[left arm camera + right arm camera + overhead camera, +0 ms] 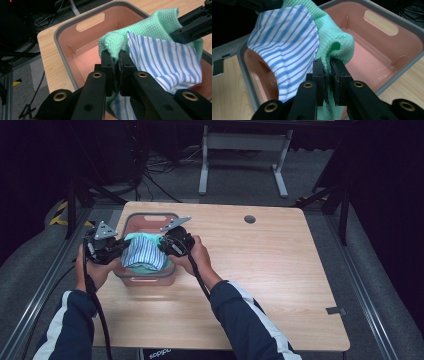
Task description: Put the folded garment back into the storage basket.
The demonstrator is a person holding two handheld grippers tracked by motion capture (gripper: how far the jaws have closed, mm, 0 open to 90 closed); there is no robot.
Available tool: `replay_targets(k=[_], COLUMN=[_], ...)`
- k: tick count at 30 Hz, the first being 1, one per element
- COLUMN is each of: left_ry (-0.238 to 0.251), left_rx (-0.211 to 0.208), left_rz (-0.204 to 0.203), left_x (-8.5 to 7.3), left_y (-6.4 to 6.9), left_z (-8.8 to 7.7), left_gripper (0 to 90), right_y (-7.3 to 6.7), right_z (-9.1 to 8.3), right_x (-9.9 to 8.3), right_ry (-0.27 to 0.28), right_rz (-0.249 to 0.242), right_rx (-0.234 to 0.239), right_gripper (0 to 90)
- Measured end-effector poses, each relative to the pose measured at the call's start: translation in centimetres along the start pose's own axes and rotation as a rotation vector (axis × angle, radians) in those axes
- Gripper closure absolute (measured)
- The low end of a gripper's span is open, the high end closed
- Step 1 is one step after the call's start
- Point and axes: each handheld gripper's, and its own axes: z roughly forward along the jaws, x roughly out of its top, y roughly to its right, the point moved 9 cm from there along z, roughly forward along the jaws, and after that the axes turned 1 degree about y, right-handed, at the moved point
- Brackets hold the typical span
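The green cloth (150,27) and the blue-striped cloth (165,60) hang together as one bundle over the pink tub (148,220), stretched between the two grippers. The striped piece lies against the green one, and the bundle's lower edge sags toward the tub floor, though I cannot tell whether it touches.

To lower the pair well, both hands should sink at the same rate, so the bundle stays level and clears the grey rim. Keep the two pinch points apart enough that the cloths stay spread and settle flat instead of bunching. The jaws should part only once the weight rests on the tub floor, otherwise a corner may drape over the wall.

The left gripper (115,55) is clamped tight on a fold of the green cloth, with the striped cloth pressed in beside it. The right gripper (328,65) is likewise closed hard on the opposite fold, green cloth between its jaws. In the high view the left gripper (121,245) is at the tub's left wall and the right gripper (162,244) is over its middle, the bundle between them
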Motion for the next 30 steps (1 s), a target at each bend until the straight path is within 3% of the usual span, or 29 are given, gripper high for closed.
replay_targets(k=[4, 12, 18, 23, 28, 30], left_ry=[-0.020, -0.042, -0.069, -0.070, -0.055, -0.044], left_rx=[0.005, 0.004, 0.011, 0.010, 0.008, 0.010], left_rz=[0.017, 0.009, 0.021, -0.004, 0.018, 0.021], left_x=[-0.3, -1.2, -1.6, -1.9, -1.5, -1.2], left_y=[0.0, 0.4, 0.5, 0.4, 0.6, 0.8], left_z=[0.6, 1.6, 2.1, 2.3, 1.8, 1.3], left_gripper=[85.1, 84.9, 82.8, 73.3, 69.4, 65.7], right_y=[0.0, 0.0, 0.2, 0.6, 0.5, 0.7], right_z=[0.7, 1.3, 1.5, 1.4, 1.4, 1.5], right_x=[-0.4, -1.2, -1.7, -1.9, -2.2, -2.3], right_ry=[-0.017, -0.041, -0.054, -0.054, -0.071, -0.080], right_rz=[0.005, 0.007, 0.007, 0.015, 0.003, -0.010], right_rx=[0.002, 0.003, -0.022, -0.026, -0.020, -0.038], right_gripper=[82.5, 81.9, 79.7, 77.1, 76.2, 72.8])
